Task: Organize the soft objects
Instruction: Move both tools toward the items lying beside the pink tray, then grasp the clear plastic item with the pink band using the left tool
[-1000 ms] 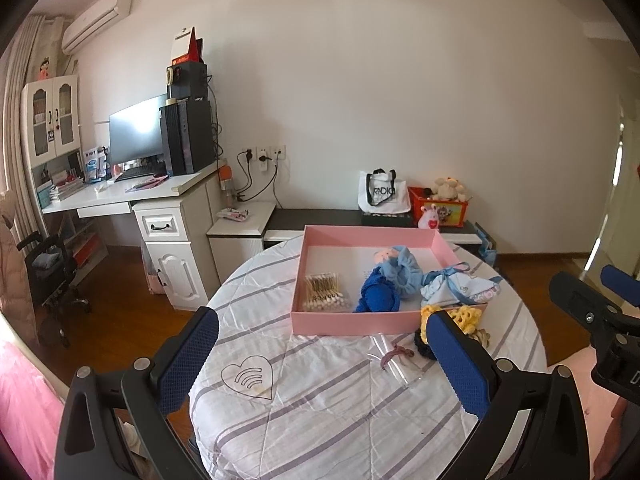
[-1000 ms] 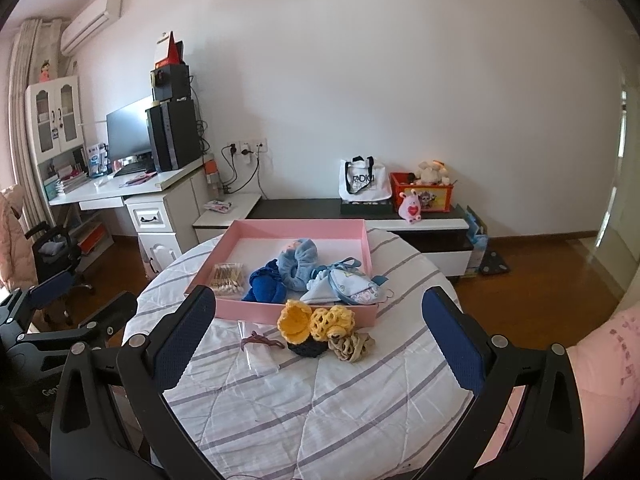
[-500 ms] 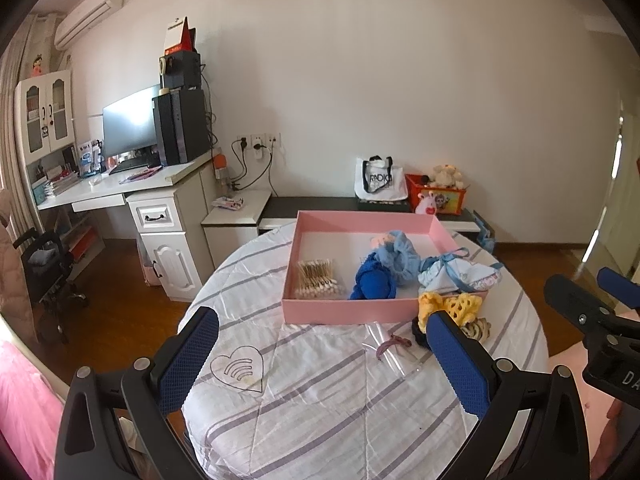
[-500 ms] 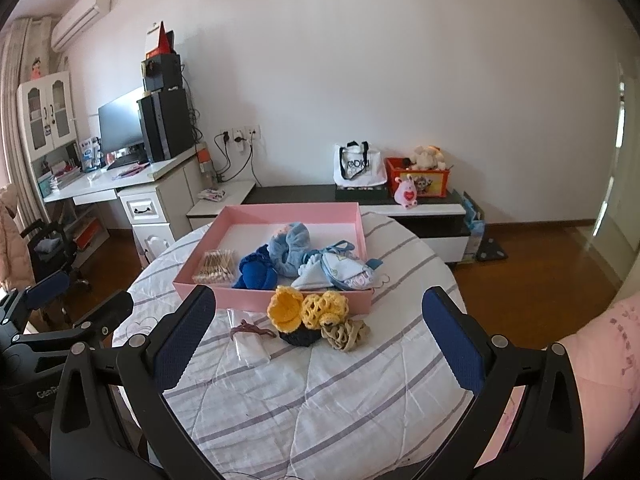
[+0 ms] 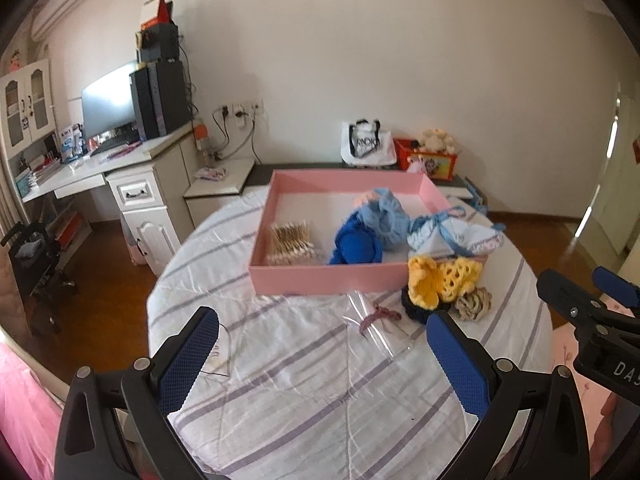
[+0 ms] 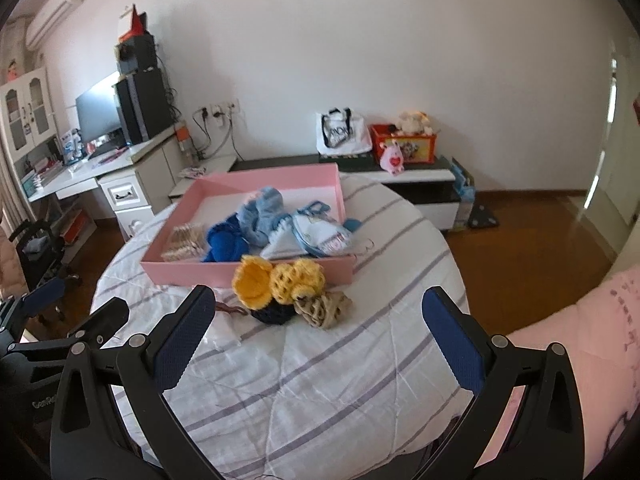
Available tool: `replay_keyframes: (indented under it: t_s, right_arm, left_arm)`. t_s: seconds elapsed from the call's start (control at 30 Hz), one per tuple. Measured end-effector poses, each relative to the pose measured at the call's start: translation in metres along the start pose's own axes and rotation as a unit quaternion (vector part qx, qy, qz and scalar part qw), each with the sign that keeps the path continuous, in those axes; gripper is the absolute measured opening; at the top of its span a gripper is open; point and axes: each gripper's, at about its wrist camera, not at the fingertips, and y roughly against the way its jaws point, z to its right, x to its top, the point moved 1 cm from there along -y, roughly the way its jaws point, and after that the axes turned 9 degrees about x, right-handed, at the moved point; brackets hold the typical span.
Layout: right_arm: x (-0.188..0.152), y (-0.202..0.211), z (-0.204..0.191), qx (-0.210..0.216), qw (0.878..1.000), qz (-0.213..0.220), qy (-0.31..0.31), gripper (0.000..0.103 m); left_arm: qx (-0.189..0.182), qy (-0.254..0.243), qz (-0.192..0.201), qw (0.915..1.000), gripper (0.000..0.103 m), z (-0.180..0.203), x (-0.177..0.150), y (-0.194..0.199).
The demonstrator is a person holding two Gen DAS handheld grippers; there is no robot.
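Left gripper and right gripper: both level above the bench near edge, fingers wide, empty. Yellow crocheted pieces, dark and tan, clustered touching the pink box front wall.

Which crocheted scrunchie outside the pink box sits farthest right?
The beige crocheted scrunchie; the yellow ones and the dark navy one lie left of it.

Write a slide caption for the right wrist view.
Open right gripper faces crocheted scrunchies lying before the pink tray.
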Motion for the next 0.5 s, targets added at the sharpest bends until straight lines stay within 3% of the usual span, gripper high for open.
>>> replay_keyframes:
  t_s: [0.5]
  right_arm:
    - [-0.025,-0.058,0.038,-0.016,0.996,-0.077,-0.044,0.103]
  left_arm:
    - [-0.035,-0.023,-0.098,0.9943,0.101,0.045,-0.006,-0.102]
